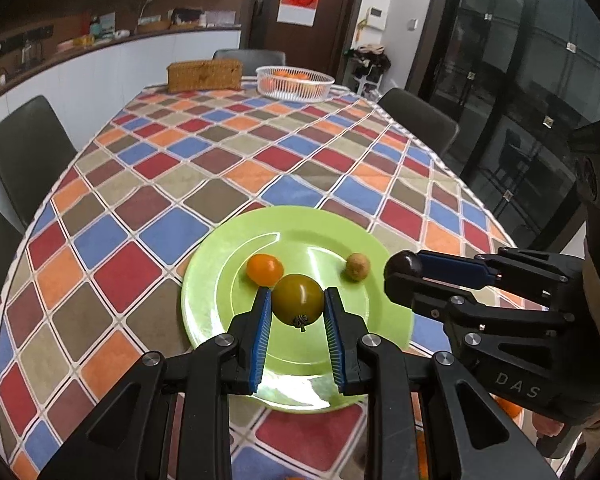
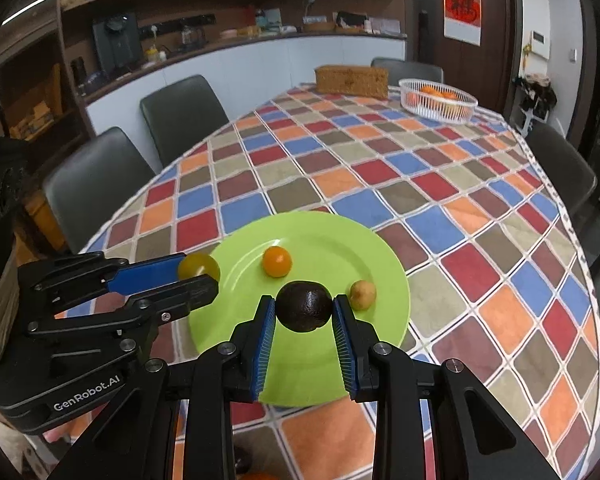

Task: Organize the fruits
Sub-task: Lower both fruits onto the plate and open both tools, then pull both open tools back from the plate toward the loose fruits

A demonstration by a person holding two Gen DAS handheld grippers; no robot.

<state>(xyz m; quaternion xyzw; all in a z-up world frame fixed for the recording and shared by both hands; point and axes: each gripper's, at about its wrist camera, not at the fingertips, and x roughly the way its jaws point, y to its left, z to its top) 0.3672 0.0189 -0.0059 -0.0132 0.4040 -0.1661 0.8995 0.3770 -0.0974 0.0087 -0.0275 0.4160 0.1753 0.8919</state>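
Observation:
A green plate lies on the checkered tablecloth near the table's front edge. On it rest a small orange fruit and a small tan fruit. My left gripper is shut on a yellow-green tomato, held over the plate's left side. My right gripper is shut on a dark round fruit, held over the plate's right part.
A white wire basket with orange fruits stands at the table's far end, beside a woven brown box. Dark chairs ring the table. A counter with shelves runs along the back wall.

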